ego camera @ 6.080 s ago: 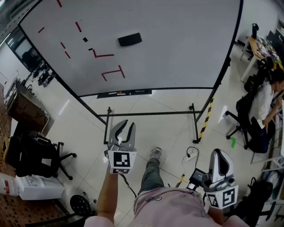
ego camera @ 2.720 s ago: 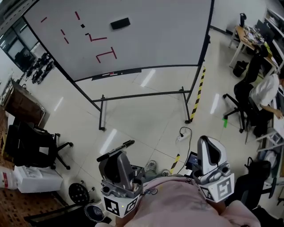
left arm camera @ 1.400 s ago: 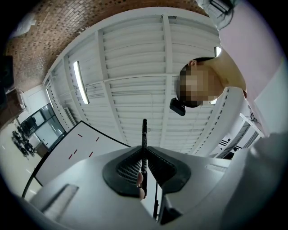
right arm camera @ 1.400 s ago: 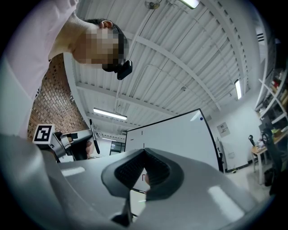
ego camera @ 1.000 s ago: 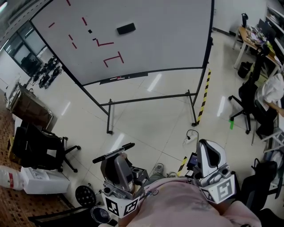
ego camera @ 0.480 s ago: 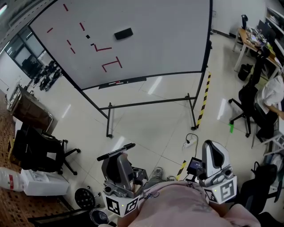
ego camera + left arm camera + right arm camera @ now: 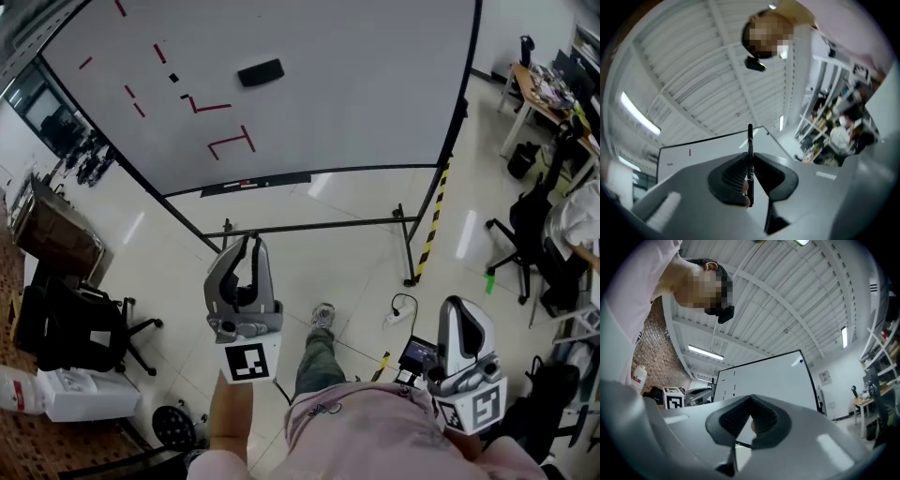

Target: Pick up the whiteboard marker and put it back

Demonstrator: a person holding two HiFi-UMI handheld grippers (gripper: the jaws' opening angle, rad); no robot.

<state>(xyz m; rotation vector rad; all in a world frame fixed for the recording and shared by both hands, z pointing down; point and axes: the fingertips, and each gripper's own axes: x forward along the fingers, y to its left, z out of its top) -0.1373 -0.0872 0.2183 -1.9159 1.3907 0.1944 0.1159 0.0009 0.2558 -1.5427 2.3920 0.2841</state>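
My left gripper (image 7: 248, 253) is held up in front of me, shut on a black whiteboard marker (image 7: 252, 267). In the left gripper view the marker (image 7: 750, 159) stands upright, pinched between the shut jaws, its end sticking out past them. The whiteboard (image 7: 356, 84) stands ahead with red marks (image 7: 230, 142) and a black eraser (image 7: 260, 72) on it. Its tray (image 7: 258, 183) runs along the lower edge. My right gripper (image 7: 462, 309) hangs low at the right, shut with nothing in it. The jaws meet in the right gripper view (image 7: 751, 401), with the whiteboard (image 7: 764, 376) beyond them.
The board's black frame and feet (image 7: 319, 225) stand on the glossy floor. A yellow-black striped strip (image 7: 431, 234) and a power strip (image 7: 392, 319) lie at the right. Office chairs (image 7: 84, 328) stand at the left, with a desk and a chair (image 7: 534, 216) at the right.
My left gripper has risen from beside my body and swung forward toward the board. The marker, earlier lying crosswise, now points along the gripper. The right gripper has hardly moved.
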